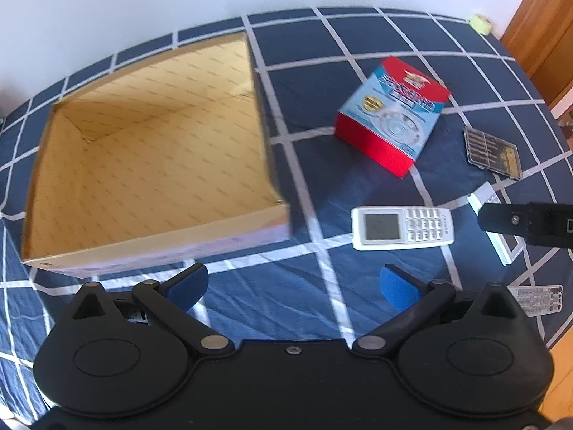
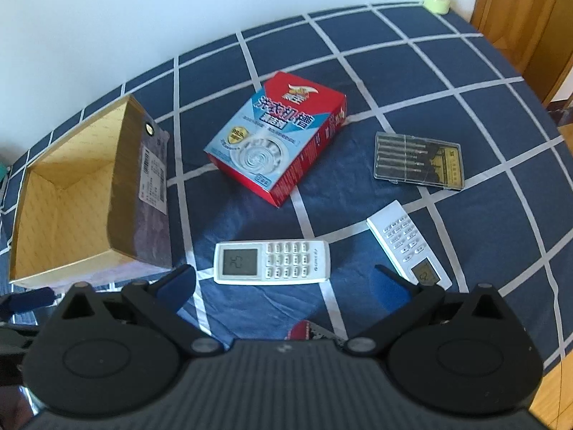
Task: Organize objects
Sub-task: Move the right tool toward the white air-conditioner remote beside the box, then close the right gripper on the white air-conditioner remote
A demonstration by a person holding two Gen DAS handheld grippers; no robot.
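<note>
Both sets of tongs hang above a bed covered in a navy sheet [image 2: 412, 71] with a white grid. The left tongs [image 1: 293, 286] stand apart and hold nothing; the right tongs [image 2: 283, 288] likewise stand apart and hold nothing.

Nearest the right tongs, a white remote [image 2: 272, 261] lies flat, screen to the left, keypad to the right. Just beside it to the right lies a second white remote [image 2: 408, 245], angled, screen end nearest the camera. In the left wrist view a third, grey remote [image 1: 537, 299] lies at the right edge of the bed.

To the left sits an open cardboard box [image 1: 150, 150], tan inside, with a printed label [image 2: 154, 175] on its outer side wall.

Farther out, a red and blue carton [image 2: 277, 139] lies flat near the middle of the sheet. To its right lies a clear plastic case of small tools [image 2: 417, 161], apart from the carton.

At the far edge of the bed, by the white wall, rests a roll of pale tape [image 2: 437, 1].
</note>
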